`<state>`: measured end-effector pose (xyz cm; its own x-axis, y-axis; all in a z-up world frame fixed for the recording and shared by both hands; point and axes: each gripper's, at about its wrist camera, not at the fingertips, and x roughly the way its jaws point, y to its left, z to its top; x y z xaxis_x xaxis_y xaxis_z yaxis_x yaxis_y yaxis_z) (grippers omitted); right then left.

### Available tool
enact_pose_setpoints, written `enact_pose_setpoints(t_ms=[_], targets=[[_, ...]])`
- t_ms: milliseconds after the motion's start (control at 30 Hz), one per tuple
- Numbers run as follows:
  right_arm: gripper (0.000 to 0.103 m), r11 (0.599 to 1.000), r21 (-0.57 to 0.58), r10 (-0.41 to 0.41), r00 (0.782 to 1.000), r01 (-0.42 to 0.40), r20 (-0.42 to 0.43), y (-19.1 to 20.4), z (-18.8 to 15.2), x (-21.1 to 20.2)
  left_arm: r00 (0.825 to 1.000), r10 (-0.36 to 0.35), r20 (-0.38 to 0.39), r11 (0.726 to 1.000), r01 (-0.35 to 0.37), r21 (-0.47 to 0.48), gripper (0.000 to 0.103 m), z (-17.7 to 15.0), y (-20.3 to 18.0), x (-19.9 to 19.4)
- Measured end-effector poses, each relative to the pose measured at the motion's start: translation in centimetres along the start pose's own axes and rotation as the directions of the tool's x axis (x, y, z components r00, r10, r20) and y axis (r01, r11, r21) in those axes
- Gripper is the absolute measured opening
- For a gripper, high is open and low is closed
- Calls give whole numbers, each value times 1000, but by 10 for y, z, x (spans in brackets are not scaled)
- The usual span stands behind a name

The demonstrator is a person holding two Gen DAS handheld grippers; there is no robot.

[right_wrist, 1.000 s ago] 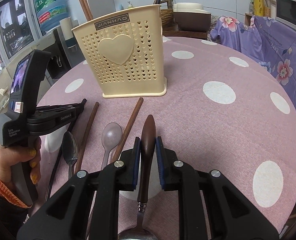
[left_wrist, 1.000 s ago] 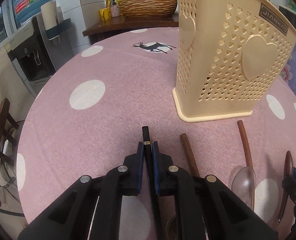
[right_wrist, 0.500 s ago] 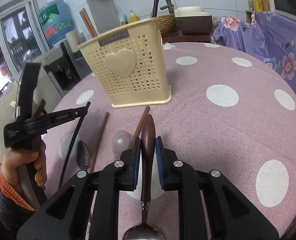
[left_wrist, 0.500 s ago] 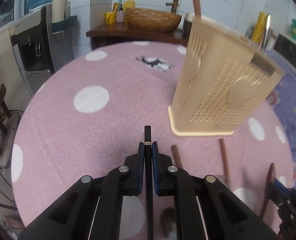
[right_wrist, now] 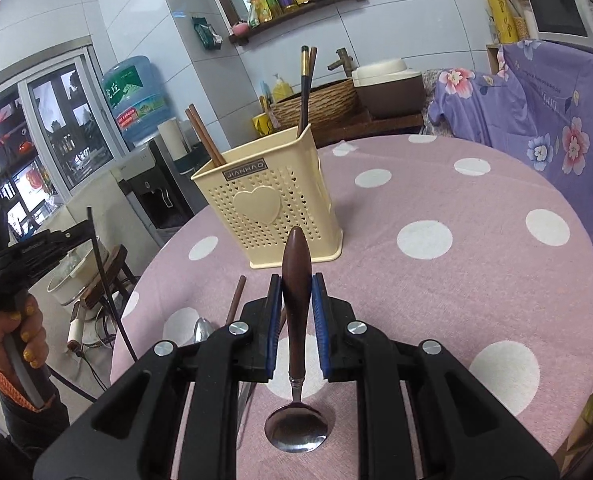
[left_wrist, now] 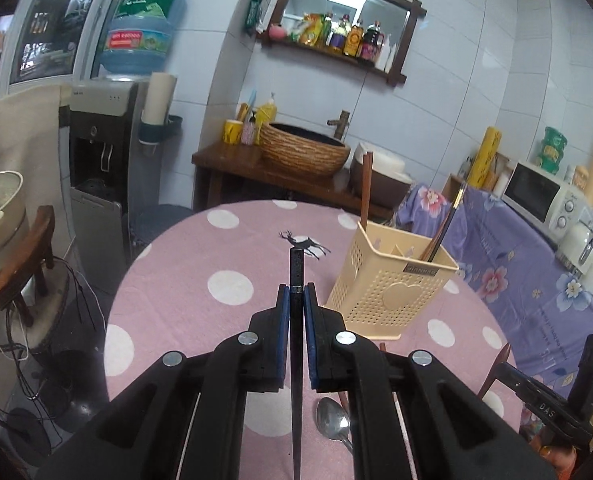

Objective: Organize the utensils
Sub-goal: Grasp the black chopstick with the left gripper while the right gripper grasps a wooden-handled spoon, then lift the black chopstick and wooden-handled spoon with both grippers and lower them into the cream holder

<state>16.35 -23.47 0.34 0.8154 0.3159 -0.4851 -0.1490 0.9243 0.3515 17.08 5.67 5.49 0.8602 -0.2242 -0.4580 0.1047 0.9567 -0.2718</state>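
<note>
My left gripper (left_wrist: 295,291) is shut on a thin black chopstick (left_wrist: 296,268), held above the pink table with its end pointing forward. My right gripper (right_wrist: 296,280) is shut on the brown handle of a spoon (right_wrist: 296,276), whose steel bowl hangs down toward the camera. The cream perforated utensil basket (left_wrist: 388,292) (right_wrist: 272,208) stands upright ahead of both grippers with several chopsticks in it. In the right wrist view, the left gripper (right_wrist: 78,236) and its chopstick (right_wrist: 104,276) are raised at the far left, held by a hand. Still on the cloth lie a steel spoon (left_wrist: 333,420) and a brown chopstick (right_wrist: 234,300).
The round table wears a pink cloth with white dots (right_wrist: 456,264). A water dispenser (left_wrist: 100,152) and a stool with a pot (left_wrist: 12,240) stand left of it. Behind are a wooden counter with a woven sink (left_wrist: 304,152) and a purple floral cover (left_wrist: 516,264) with a microwave.
Both grippers have risen off the table with their utensils and tilted up, so the room and the basket's open top show. The left one rose more. The basket now looks farther off.
</note>
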Motion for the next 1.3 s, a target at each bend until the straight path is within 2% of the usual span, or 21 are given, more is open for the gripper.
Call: enact_pose_setpoints(t_ms=[333, 567, 700, 900, 1000, 1100, 1200, 1300], targets=[[16, 1000, -20, 9, 1000, -8, 20, 7, 2, -7, 1000, -18, 19, 1000, 18, -8, 8, 5, 3, -4], [16, 999, -54, 8, 999, -6, 53, 14, 21, -8, 997, -32, 64, 999, 31, 19, 8, 24, -7, -5], [16, 994, -105, 11, 997, -3, 76, 27, 45, -7, 995, -67, 71, 998, 66, 14, 8, 46, -12, 1], [16, 981, -193, 26, 991, -1, 130, 54, 109, -12, 984, -135, 116, 991, 133, 28, 8, 99, -37, -1], [16, 976, -218, 22, 984, 18, 179, 70, 148, -12, 976, -130, 172, 991, 123, 49, 8, 131, -59, 0], [16, 976, -214, 0, 973, 51, 232, 81, 187, -5, 975, -117, 189, 993, 114, 29, 8, 157, -77, 12], [16, 970, -219, -41, 964, 101, 263, 89, 205, 8, 974, -109, 200, 994, 106, 23, 8, 169, -93, 27], [16, 971, -209, -59, 966, 114, 253, 88, 204, 26, 979, -91, 182, 996, 86, 35, 8, 164, -103, 45]])
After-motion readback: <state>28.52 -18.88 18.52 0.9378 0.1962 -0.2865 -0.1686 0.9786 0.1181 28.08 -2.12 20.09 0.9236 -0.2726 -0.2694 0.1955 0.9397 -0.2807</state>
